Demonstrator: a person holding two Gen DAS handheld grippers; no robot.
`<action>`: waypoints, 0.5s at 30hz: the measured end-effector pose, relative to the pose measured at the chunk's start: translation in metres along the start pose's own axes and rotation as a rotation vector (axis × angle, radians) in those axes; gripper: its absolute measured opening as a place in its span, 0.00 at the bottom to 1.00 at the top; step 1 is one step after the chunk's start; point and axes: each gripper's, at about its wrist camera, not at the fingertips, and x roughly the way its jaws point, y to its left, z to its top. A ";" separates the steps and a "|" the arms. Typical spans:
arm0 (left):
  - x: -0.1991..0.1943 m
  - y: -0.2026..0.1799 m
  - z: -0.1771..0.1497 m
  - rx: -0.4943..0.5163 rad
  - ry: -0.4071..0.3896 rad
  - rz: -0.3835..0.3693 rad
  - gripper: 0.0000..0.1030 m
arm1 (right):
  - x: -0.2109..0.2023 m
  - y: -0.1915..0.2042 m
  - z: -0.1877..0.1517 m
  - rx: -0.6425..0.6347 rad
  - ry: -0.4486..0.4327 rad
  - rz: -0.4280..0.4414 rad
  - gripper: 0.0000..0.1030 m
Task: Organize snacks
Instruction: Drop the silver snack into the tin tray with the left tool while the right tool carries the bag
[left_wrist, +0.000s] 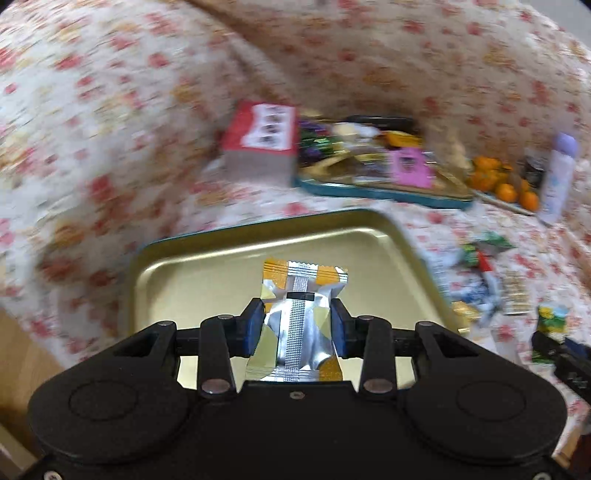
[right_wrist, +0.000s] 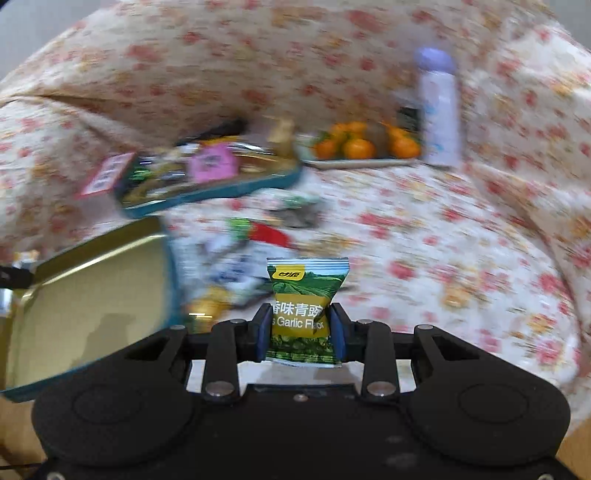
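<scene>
- Left wrist view: the left gripper (left_wrist: 298, 325) clamps a silver-and-yellow foil snack packet (left_wrist: 295, 317) across its middle, both blue pads pressing its sides. The packet hangs above the empty gold tin tray (left_wrist: 177, 273).
- The foil looks thin, crinkly and slick, with a serrated seal strip down its centre. I judge it light and puffy, likely to crumple or slip if squeezed at the ends, so the mid-body hold suits it.
- Right wrist view: the right gripper (right_wrist: 300, 328) pinches a green garlic-flavour pea packet (right_wrist: 304, 306) at its lower half, upright, over the floral tablecloth (right_wrist: 443, 258).
- That packet is glossy plastic film, pillow-shaped, and probably light with loose, crushable contents.
- Loose wrapped snacks (right_wrist: 255, 251) lie scattered on the cloth beside the gold tray.
- Farther back, a teal-rimmed tray (right_wrist: 229, 188) holds mixed packets, near mandarins (right_wrist: 358, 147) and a tall white bottle (right_wrist: 439, 110).
</scene>
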 end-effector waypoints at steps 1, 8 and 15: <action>0.002 0.008 -0.002 -0.008 0.000 0.019 0.45 | -0.001 0.011 0.001 -0.013 -0.002 0.027 0.33; 0.010 0.041 -0.017 -0.064 0.002 0.027 0.45 | -0.001 0.064 0.000 -0.108 0.014 0.104 0.33; 0.017 0.052 -0.025 -0.081 0.007 0.003 0.45 | 0.002 0.105 -0.003 -0.178 0.030 0.144 0.33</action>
